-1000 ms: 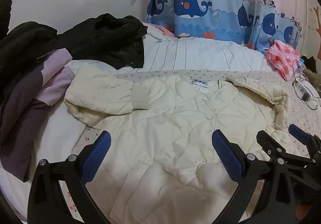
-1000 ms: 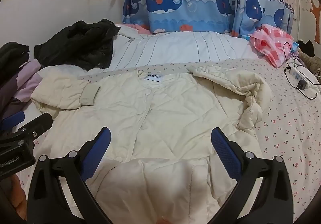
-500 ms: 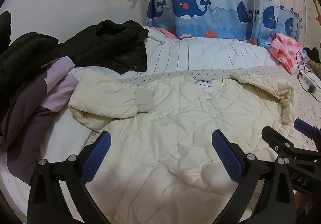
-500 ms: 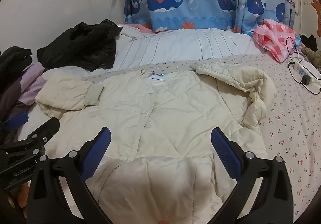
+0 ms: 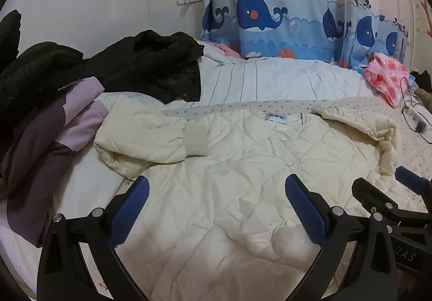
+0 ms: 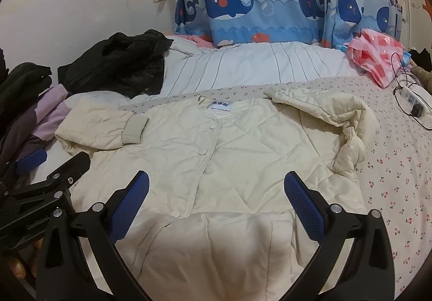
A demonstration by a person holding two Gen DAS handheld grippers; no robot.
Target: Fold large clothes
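While spread face-up across the middle of the bed (image 6: 391,166), with both sleeves tucked in and the near hem turned up, the cream quilted jacket (image 6: 243,144) awaits its next fold. Left gripper (image 5: 216,201) and right gripper (image 6: 216,195) hovering over the hem, jaws wide apart, pinching nothing. Best to nip both hem corners evenly, lifting together toward the collar.

Left tongs (image 5: 216,205) and right tongs (image 6: 216,202) hover side by side, jaws spread wide.
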